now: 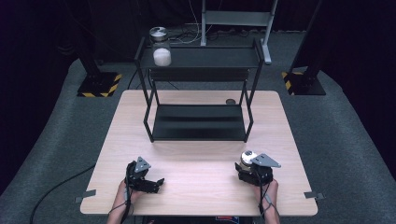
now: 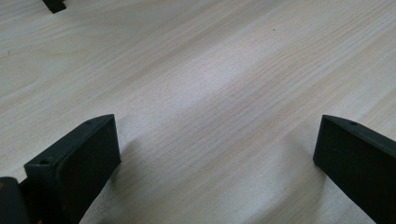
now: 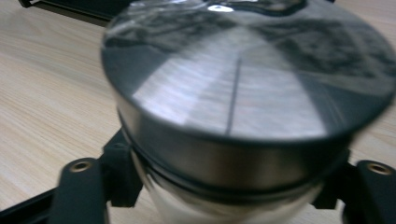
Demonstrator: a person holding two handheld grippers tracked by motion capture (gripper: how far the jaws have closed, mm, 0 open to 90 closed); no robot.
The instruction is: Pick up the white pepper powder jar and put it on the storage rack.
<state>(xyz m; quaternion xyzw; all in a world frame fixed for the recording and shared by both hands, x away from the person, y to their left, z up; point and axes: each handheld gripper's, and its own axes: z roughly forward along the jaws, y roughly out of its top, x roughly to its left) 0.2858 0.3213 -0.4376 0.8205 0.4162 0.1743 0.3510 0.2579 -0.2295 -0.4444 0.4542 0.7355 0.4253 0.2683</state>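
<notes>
We logged two jars. The first jar [image 1: 246,158] stood on the table [image 1: 196,182] at about 4 o'clock from the table's centre, near the person's edge, clamped between the jaws of the right gripper [image 1: 252,173]. In the right gripper view that jar [image 3: 243,116] showed a brushed metal lid above a glass body with something white inside, seen just under the lid's rim; we could not tell what the white stuff was. The pads pressed on the glass at either side, so those tongs were clenched on it.

The second jar [image 1: 161,51] stood on the top shelf of the black rack [image 1: 201,126] at about 11 o'clock, metal-lidded, with white contents filling roughly its lower half.

The left gripper [image 1: 148,182] rested at about 7 o'clock, well apart from both jars. In its own view the left gripper [image 2: 215,154] stood released, jaws wide, bare wood between them.
</notes>
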